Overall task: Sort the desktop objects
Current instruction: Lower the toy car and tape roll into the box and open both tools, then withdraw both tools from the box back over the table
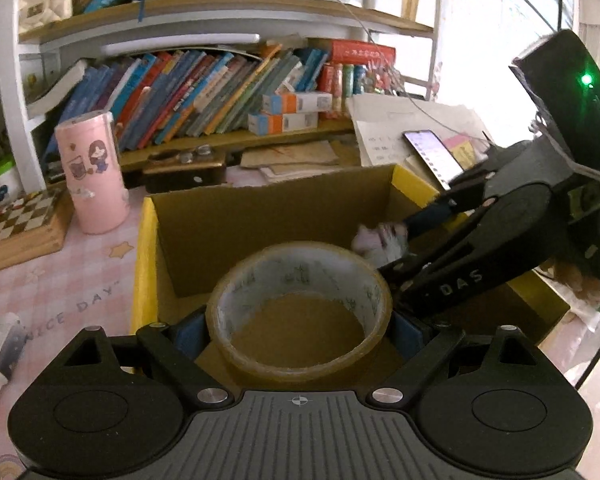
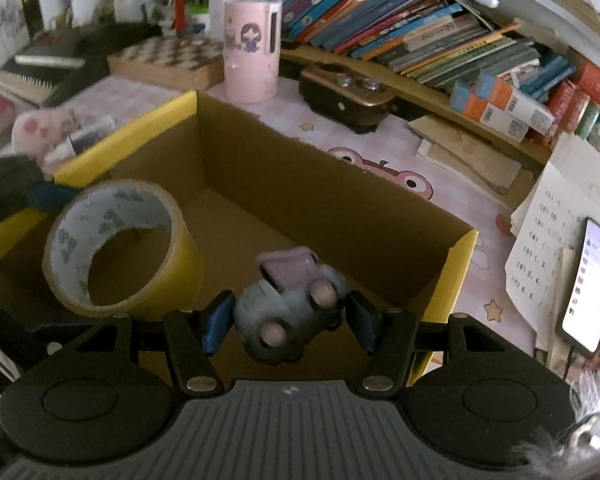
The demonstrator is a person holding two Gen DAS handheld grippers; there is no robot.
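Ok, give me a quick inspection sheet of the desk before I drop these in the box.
Surface: desk with pink checked cover, crowded.
Job's things: open cardboard box, floor bare; tape roll and small grey toy car both above it.
Clutter: pink cylinder, checkerboard box, lit phone on papers, tube at the desk's left.
Grippers: left gripper has the tape roll between its fingers; right gripper has the toy car between its fingers; both over the box.
Cables: thin white cable down from the shelf; dark cable at the phone.
Surroundings: leaning books on shelves.
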